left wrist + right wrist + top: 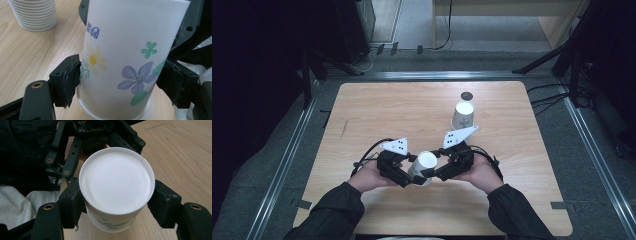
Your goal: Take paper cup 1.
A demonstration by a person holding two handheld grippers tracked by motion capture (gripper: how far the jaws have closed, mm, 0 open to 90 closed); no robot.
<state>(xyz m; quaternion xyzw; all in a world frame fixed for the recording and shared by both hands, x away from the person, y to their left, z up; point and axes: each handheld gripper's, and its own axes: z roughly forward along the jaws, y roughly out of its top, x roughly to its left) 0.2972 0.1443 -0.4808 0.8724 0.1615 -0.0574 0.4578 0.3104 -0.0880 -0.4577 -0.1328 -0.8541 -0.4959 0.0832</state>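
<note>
A white paper cup (424, 165) printed with flowers (125, 50) is upside down near the table's front middle, its flat bottom (116, 180) facing up. My left gripper (411, 178) is shut on its lower wall, a pad (71, 80) pressing on each side. From the other side my right gripper (432, 175) is shut on the same cup just under its bottom (116, 203). I cannot tell whether the rim rests on the wood. A stack of the same cups (462, 116) (35, 13) stands upside down at the back right.
A small dark round disc (467, 95) lies on the wooden table (377, 115) behind the stack. Metal rails (287, 160) run along the table's sides, with dark stands and cables on the floor beyond.
</note>
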